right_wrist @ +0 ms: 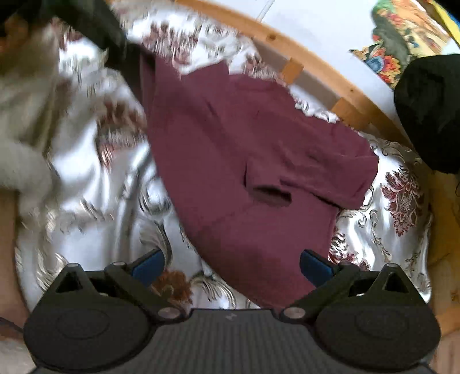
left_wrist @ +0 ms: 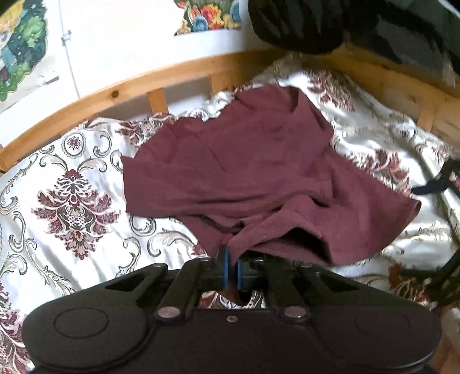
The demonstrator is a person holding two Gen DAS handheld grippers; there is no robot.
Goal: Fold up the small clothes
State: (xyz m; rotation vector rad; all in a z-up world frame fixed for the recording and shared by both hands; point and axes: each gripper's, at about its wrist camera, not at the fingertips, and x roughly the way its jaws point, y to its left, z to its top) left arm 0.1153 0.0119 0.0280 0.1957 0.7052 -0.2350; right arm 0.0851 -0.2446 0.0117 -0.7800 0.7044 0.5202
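A dark red shirt (left_wrist: 230, 169) lies on a bed. The bed has a shiny white bedspread (left_wrist: 69, 201) with dark red flower shapes and grey curls on it. The shirt is near the middle of the bed, and its far edge comes close to the wooden bed frame (left_wrist: 161, 72).

In the left wrist view, the left tool (left_wrist: 231, 269) is pinched almost all the way closed. Its blue pads (left_wrist: 225, 267) sit close together with a bit of the shirt's near edge squeezed between them. The cloth there is bunched up and lifts a little off the bedspread. A sleeve (left_wrist: 304, 238) opens like a dark hole just to the right of the pinch. The rest of the shirt spreads out flat toward the far side, with a few soft wrinkles.

In the right wrist view, the right tool (right_wrist: 231, 266) is wide open. Its two blue pads (right_wrist: 148, 266) stand far apart, one on each side of the shirt's (right_wrist: 244, 161) near end. It holds nothing. The shirt runs from between the pads up toward the far left. Another sleeve opening (right_wrist: 271, 195) shows as a dark slot in the middle of the cloth. The left part of this view is blurry.

Behind the bed frame is a white wall (left_wrist: 120, 34) with bright, colourful pictures (left_wrist: 210, 14) on it. Something big and black (right_wrist: 431, 115) sits at the far right of the bed.
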